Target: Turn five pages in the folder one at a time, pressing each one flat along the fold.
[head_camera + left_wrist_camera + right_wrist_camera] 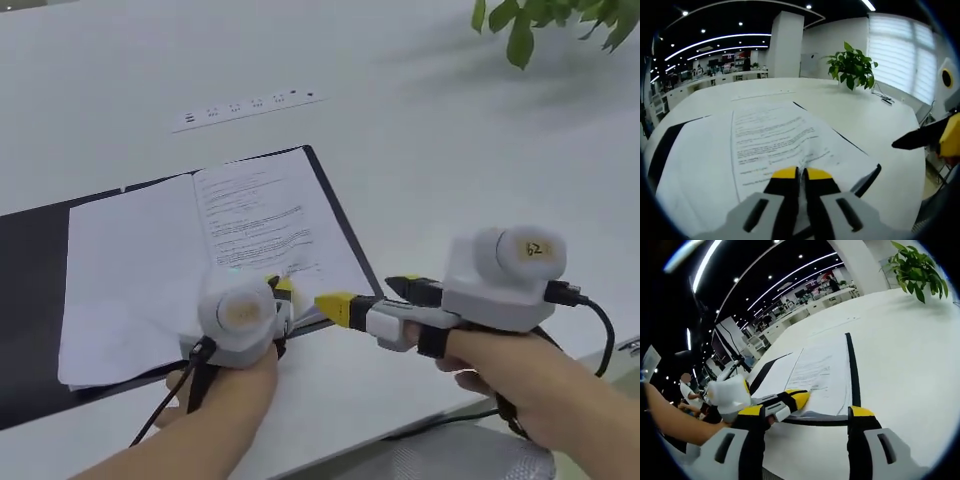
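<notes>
An open folder [30, 270] with black covers lies flat on a white tabletop [450, 150], close to the near edge and within easy reach of both hands. Its left side shows a blank white sheet [130, 270]. Its right side shows a printed page [260, 220], which is the next one to turn.

The left tongs [800, 175] have their yellow tips drawn together with barely a slit between them, right at the near edge of the printed page. In the left gripper view a soft crease in the paper runs toward the tips, so they seem to be pinching that edge. That grip would suit lifting a single sheet away from those beneath it.

The right tongs [806, 411] are spread wide and hold nothing. They hover low over the tabletop just off the folder's near right corner, pointing along the lower edge toward the left tongs. They are probably placed there to steady the folder or to help separate one page. They could then sweep along the fold once the page is over.

A potted plant [540, 20] stands far back on the right, well clear of the work.
</notes>
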A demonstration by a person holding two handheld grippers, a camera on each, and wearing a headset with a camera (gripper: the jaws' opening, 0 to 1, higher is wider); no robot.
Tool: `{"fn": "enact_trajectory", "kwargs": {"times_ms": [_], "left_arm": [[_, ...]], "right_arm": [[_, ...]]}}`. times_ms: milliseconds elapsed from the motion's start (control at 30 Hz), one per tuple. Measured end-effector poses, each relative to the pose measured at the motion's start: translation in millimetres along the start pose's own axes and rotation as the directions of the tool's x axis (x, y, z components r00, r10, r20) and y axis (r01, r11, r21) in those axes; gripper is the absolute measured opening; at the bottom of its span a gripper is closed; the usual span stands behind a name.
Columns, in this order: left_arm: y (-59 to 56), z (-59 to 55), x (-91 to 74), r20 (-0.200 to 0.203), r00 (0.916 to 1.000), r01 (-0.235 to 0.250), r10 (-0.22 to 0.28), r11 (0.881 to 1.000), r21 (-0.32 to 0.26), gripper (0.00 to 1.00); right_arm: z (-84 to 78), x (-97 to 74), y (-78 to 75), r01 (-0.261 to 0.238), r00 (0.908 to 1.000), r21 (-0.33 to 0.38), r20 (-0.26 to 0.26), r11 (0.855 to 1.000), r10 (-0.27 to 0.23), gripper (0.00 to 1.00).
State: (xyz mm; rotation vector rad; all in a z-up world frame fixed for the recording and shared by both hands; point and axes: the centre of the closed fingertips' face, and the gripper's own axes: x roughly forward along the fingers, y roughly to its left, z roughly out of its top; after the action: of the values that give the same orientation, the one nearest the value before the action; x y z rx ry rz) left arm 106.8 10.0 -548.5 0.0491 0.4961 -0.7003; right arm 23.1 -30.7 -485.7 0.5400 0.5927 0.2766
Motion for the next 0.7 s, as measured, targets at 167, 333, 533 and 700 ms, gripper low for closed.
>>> {"fn": "enact_trajectory", "kwargs": {"times_ms": [167, 333, 533, 700], "left_arm": [[-1.4, -0.4, -0.8, 0.005, 1.0000, 0.002, -0.002, 1.000, 0.000, 0.03], [-1.2, 0.1, -0.2, 0.011, 0.9999, 0.002, -0.002, 1.000, -0.004, 0.03], [-1.5, 0.4, 0.2, 0.014, 0.9999, 0.005, -0.005, 1.000, -0.011, 0.03], [-1.6, 0.3, 0.4, 0.015, 0.9999, 0.008, -0.007, 1.000, -0.011, 0.03]], "right_arm": [[-3.6, 10.7, 11.1, -0.050, 0.9988, 0.196, 0.009, 0.979, 0.049, 0.51], [-17.2, 23.0, 11.8, -0.045, 0.9984, 0.253, -0.020, 0.966, 0.052, 0.44], [-20.7, 33.3, 10.1, -0.048, 0.9986, 0.340, -0.005, 0.939, 0.053, 0.41], [-16.8, 40.8, 7.4, -0.050, 0.9988, 0.393, 0.017, 0.918, 0.047, 0.40]]}}
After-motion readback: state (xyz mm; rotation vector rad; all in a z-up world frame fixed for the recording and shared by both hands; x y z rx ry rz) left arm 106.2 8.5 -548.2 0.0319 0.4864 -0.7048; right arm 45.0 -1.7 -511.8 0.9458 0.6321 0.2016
